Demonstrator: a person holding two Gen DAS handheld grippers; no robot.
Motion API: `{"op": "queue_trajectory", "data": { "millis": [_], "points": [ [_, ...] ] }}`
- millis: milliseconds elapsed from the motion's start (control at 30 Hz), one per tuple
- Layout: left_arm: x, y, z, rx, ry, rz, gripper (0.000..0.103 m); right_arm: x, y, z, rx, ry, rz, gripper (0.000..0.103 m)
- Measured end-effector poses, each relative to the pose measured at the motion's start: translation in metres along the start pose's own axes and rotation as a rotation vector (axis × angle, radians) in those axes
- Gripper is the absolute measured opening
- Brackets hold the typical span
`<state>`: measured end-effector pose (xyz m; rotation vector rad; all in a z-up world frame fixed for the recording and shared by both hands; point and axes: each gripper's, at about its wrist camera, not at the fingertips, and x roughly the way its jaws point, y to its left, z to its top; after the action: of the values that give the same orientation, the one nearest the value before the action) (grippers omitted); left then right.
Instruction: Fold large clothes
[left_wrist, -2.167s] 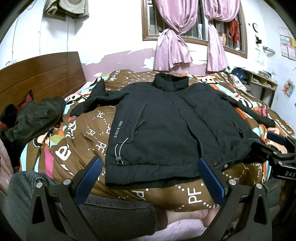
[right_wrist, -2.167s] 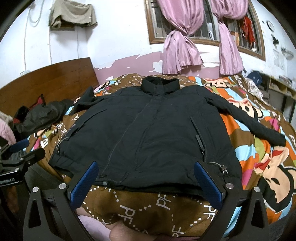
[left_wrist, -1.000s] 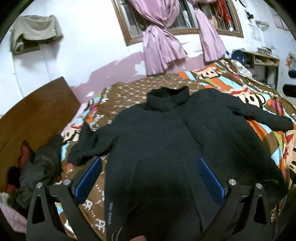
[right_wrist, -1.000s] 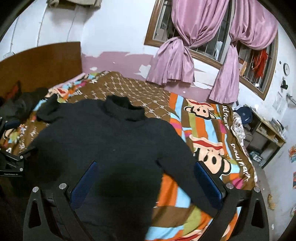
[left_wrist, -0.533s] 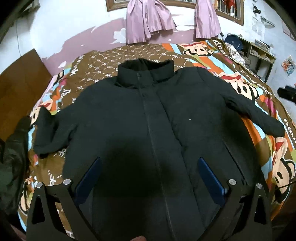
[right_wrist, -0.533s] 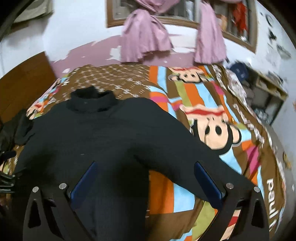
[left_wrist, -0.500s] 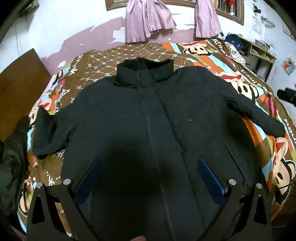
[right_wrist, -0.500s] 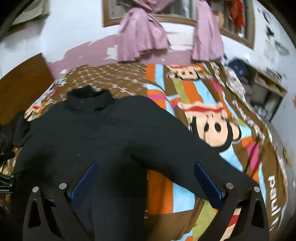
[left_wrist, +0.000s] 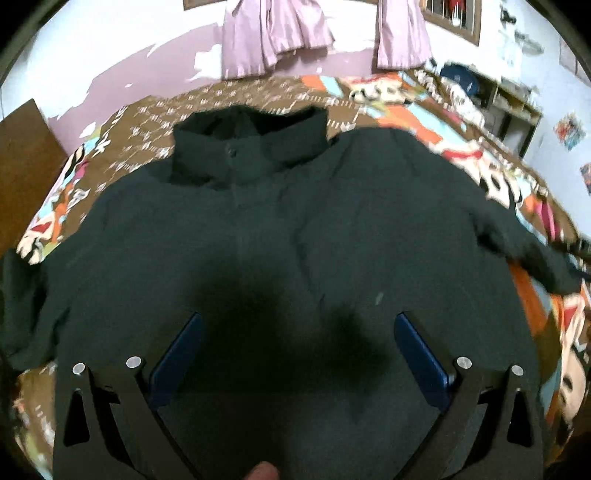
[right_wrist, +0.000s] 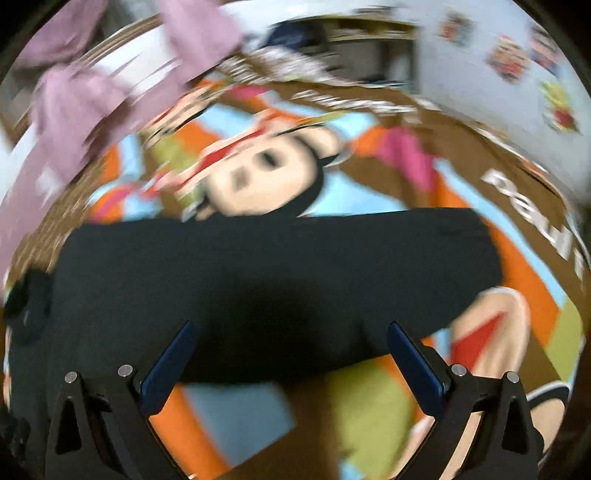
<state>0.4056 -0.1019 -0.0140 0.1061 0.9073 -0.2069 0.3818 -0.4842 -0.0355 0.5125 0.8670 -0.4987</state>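
A large black jacket (left_wrist: 295, 236) lies flat and face up on the bed, collar (left_wrist: 251, 140) at the far end and both sleeves spread out. My left gripper (left_wrist: 295, 332) hovers open over the jacket's chest, nothing between its blue pads (left_wrist: 177, 354). In the right wrist view the jacket's right sleeve (right_wrist: 295, 266) runs across the frame, its cuff at the right. My right gripper (right_wrist: 288, 339) hangs open just above this sleeve, pads (right_wrist: 413, 362) wide apart. This view is blurred by motion.
A brown and multicoloured cartoon bedspread (right_wrist: 280, 173) covers the bed. Pink curtains (left_wrist: 273, 33) hang on the far wall. A wooden headboard (left_wrist: 22, 162) stands at the left. Shelves with clutter (left_wrist: 509, 103) line the right wall.
Both grippers have swung forward over the jacket. The left has closed in on the chest and collar. The right has swung right and down onto the right sleeve, blurring its view.
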Motion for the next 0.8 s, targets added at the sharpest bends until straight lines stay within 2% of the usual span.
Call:
{"op": "queue_trajectory", "data": {
  "millis": [100,167,233,333,400,500,533,567,600,633,667,700,800],
  "points": [
    [0.017,-0.012,0.011,0.005,-0.055,-0.029,0.1,0.008,-0.041,0.003,0.137,0.038,-0.008,0.103],
    [0.032,-0.019,0.017,0.008,-0.061,-0.048,0.1,0.016,-0.066,-0.003,0.22,0.078,-0.022,0.103],
    [0.047,-0.025,0.019,-0.008,-0.045,-0.06,0.1,0.029,-0.088,-0.01,0.316,0.128,0.007,0.103],
    [0.07,-0.031,0.018,-0.035,-0.001,-0.084,0.1,0.047,-0.115,-0.018,0.46,0.166,0.145,0.103],
    [0.081,-0.033,0.014,-0.037,0.02,-0.091,0.101,0.054,-0.124,-0.02,0.528,0.144,0.249,0.103],
    [0.084,-0.032,0.009,-0.035,0.009,-0.099,0.101,0.052,-0.124,-0.014,0.525,0.1,0.295,0.099],
    [0.084,-0.03,0.006,-0.042,-0.002,-0.112,0.101,0.051,-0.123,-0.01,0.513,0.091,0.301,0.084],
    [0.085,-0.027,0.004,-0.051,-0.01,-0.128,0.101,0.048,-0.12,-0.006,0.494,0.083,0.296,0.065],
    [0.086,-0.023,0.001,-0.06,-0.017,-0.145,0.101,0.046,-0.12,-0.004,0.48,0.077,0.29,0.057],
    [0.087,-0.022,-0.001,-0.068,-0.021,-0.157,0.101,0.043,-0.119,-0.001,0.474,0.064,0.296,0.044],
    [0.088,-0.018,-0.003,-0.077,-0.027,-0.171,0.101,0.042,-0.115,0.005,0.476,0.048,0.299,0.02],
    [0.088,-0.017,-0.004,-0.079,-0.029,-0.176,0.101,0.034,-0.112,0.007,0.478,0.028,0.302,0.012],
    [0.087,-0.018,-0.004,-0.072,-0.034,-0.166,0.101,0.016,-0.091,0.02,0.436,-0.041,0.3,0.009]
  ]
}}
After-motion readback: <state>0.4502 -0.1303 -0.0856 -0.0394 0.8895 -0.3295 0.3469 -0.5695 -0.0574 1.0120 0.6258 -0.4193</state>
